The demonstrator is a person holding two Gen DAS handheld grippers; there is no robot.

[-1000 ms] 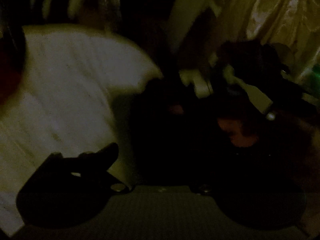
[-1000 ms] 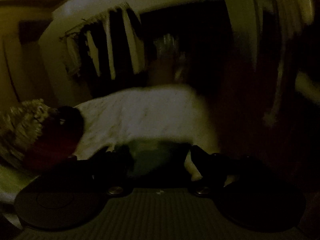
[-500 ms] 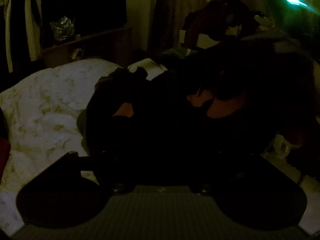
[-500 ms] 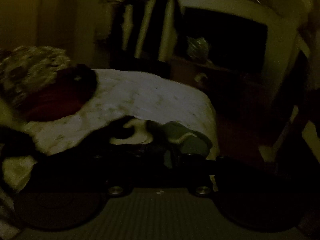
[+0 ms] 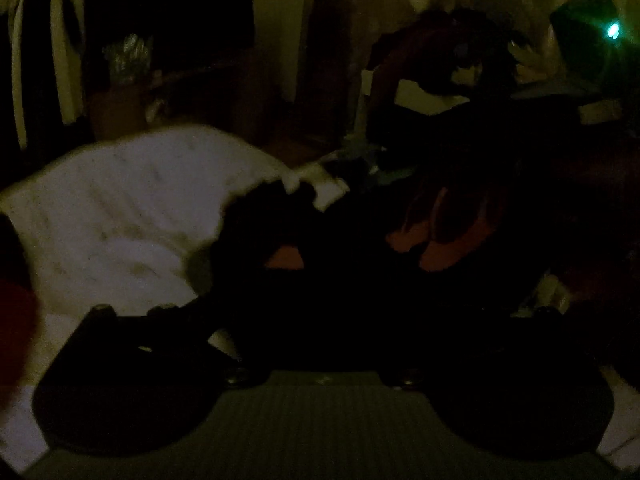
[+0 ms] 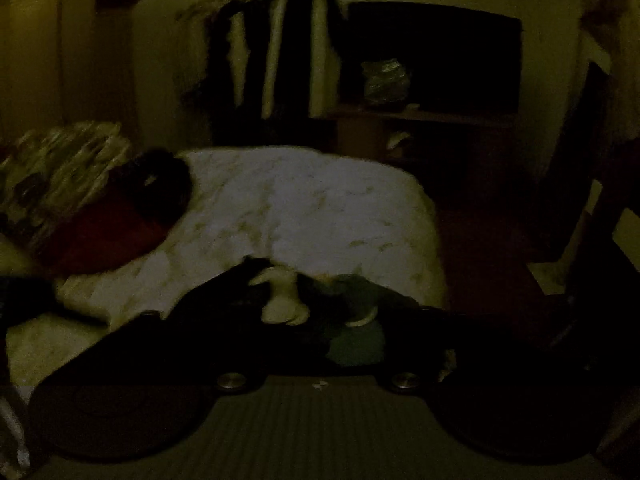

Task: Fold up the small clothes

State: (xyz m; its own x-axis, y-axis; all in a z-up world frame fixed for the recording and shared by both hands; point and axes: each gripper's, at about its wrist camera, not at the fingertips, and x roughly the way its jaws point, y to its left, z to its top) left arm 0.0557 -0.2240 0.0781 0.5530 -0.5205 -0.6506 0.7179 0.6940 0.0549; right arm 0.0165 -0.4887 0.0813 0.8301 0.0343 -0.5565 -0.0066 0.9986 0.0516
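Left claw [image 5: 320, 320] and right claw [image 6: 320, 320] have both just sprung wide; dark cloth [image 5: 340, 280] lies between the left jaws, seemingly unheld in this gloom. Nothing looks folded yet: small clothes [image 6: 356, 344] sit heaped on the bed [image 6: 300, 208] edge. Dim bedroom, shelf [image 6: 420, 116] behind

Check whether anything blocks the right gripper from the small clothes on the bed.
Nothing visible does. The pale garment and teal garment lie directly ahead of the right gripper, beside dark cloth at the bed's near edge. Its jaws have just been opening; too dark to tell what lies between them.
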